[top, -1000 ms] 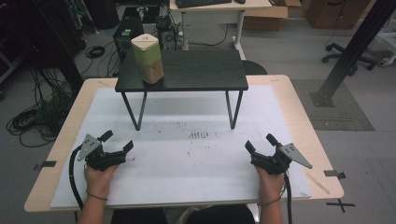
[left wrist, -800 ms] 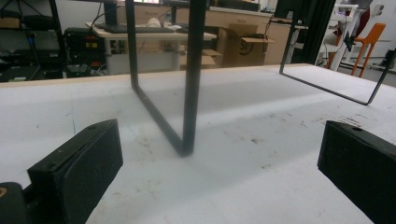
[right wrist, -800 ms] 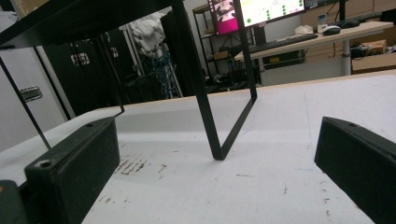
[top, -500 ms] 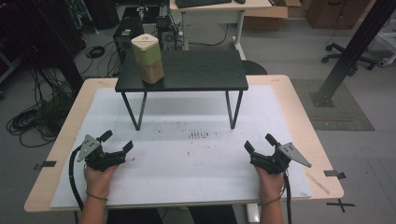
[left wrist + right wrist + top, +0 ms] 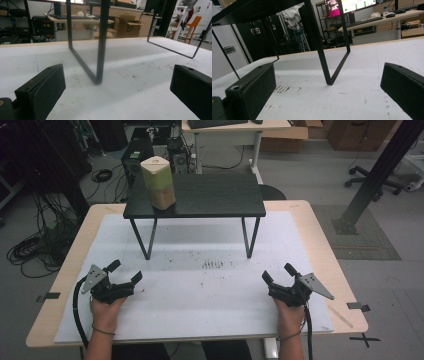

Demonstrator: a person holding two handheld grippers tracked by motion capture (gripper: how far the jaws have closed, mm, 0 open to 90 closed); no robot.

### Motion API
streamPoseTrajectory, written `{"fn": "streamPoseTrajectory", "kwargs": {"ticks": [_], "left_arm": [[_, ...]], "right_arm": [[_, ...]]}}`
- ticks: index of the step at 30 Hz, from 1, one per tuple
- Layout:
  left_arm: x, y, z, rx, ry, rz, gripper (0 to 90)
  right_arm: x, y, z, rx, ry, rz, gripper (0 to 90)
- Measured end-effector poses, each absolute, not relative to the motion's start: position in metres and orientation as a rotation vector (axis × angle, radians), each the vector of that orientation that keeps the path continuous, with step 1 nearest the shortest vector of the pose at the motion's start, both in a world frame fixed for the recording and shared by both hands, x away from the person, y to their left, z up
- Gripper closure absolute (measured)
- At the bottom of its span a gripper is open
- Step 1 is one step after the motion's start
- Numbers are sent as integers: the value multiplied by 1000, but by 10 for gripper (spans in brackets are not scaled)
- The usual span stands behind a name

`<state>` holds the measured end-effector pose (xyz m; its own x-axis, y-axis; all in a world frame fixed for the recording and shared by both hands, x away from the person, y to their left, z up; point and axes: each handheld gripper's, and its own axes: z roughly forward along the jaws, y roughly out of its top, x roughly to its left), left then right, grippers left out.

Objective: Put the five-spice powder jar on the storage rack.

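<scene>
- High view: a wooden table (image 5: 320,245) carries a white mat (image 5: 200,295), and a small black stand (image 5: 210,195) on thin metal legs sits at the far middle of the mat.
- A tan, rounded box (image 5: 158,182) stands upright on the stand's left end, near the front corner.
- The left gripper (image 5: 125,272) rests on the mat near the left front, held by the left hand (image 5: 106,312); its 2 jaws are spread apart and hold nothing.
- The right gripper (image 5: 279,272) rests near the right front in the right hand (image 5: 289,316), jaws likewise spread and empty.
- The 2 grippers lie well apart, both in front of the stand.
- Left gripper view: the 2 black jaws stand wide, with bare mat between them and a stand leg (image 5: 100,50) ahead.
- Right gripper view: the jaws are wide apart over the scuffed mat, with another stand leg (image 5: 322,60) ahead and lit monitors (image 5: 348,6) far behind.
</scene>
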<state>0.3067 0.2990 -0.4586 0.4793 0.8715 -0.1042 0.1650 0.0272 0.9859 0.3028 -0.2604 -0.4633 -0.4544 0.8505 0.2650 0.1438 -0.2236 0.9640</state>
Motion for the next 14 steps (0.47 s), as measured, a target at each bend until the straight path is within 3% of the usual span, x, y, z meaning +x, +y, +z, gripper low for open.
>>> {"fn": "streamPoseTrajectory", "kwargs": {"ticks": [14], "left_arm": [[307,297,-459,1480,962,727,4]], "right_arm": [[301,-262,-464,1185,1481,1762,0]]}}
